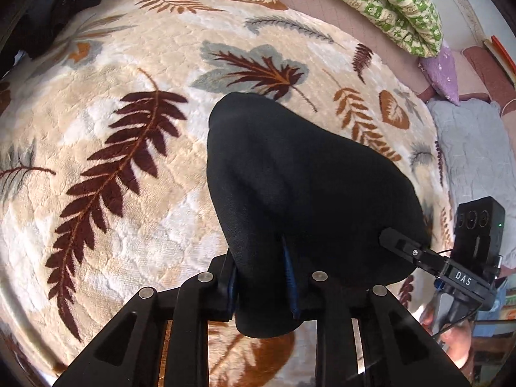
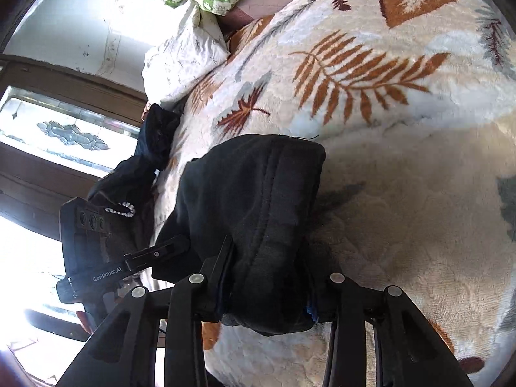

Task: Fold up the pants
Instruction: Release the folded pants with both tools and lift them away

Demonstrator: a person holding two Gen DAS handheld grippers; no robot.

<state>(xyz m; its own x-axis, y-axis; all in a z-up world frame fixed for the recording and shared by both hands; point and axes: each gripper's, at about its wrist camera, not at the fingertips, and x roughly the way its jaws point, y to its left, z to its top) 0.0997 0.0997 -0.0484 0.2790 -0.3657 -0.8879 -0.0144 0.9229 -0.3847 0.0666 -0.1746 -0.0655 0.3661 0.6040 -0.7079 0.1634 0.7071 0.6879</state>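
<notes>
— How far along would you say they are with the pants (image 1: 300, 187)?

— Partway, I'd guess. The black cloth is bunched into one thick bundle and held up over the leaf-patterned blanket (image 1: 113, 135) — nothing lies flat and squared on it yet, so the last fold and the laying down look like they remain. How many folds are in it I cannot tell.

— Start at the left, then. What is the left gripper (image 1: 262, 277) doing?

— In the lower middle of its own view its fingers are spread about as wide as a thick wad of the fabric, which fills the gap between them — it is pinching the pants, which rise toward the frame's centre.

— And the right one?

— The right gripper (image 2: 269, 280) does much the same at the bottom centre of its view: jaws closed onto a fat fold with a seam running up it. Each tool shows in the other's camera, touching the bundle's edge.

— Anything else around?

— A green-patterned quilt (image 1: 387, 3) at the upper right, and dark clothes (image 2: 151, 148) left of the bundle.
</notes>
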